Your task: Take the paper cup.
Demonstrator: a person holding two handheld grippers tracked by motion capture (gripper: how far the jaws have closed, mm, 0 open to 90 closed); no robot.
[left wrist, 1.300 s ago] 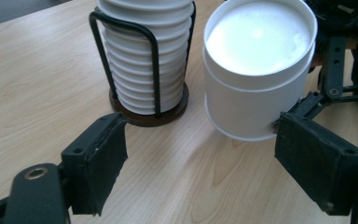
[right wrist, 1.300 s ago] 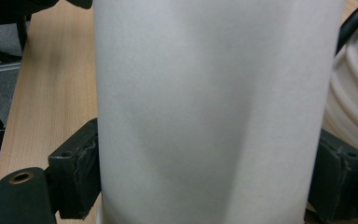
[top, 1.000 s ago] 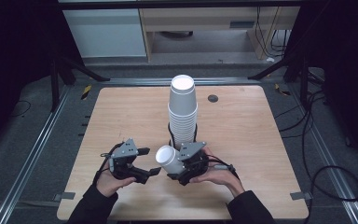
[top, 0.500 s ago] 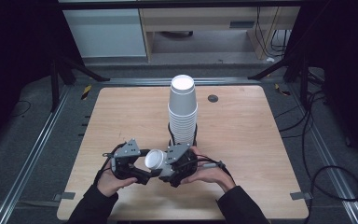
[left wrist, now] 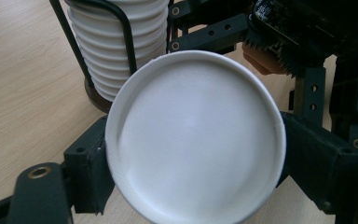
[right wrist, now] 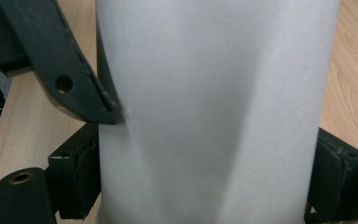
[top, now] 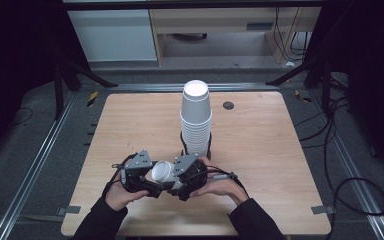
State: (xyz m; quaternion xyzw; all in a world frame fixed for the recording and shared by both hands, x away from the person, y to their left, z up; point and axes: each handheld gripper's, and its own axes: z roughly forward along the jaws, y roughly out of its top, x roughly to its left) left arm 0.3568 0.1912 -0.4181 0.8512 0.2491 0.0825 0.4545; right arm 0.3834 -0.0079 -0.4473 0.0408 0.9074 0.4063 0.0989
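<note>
A single white paper cup lies on its side between both grippers near the table's front edge. My right gripper is shut on its side wall, and the pads sit against the wall on both sides. My left gripper meets the cup from the left. Its jaws have just been closing, and they now touch the cup's round end on either side. One left jaw also lies against the cup wall in the right gripper view. A tall stack of white cups stands in a black wire holder just behind.
The wooden table has a small black grommet at the back right. The cup stack and its wire holder stand close behind the grippers. Metal rails and cables run along the floor on both sides.
The right gripper carried the cup leftward to the left gripper. The left jaws now sit around the cup's end, so both grippers meet on it.
</note>
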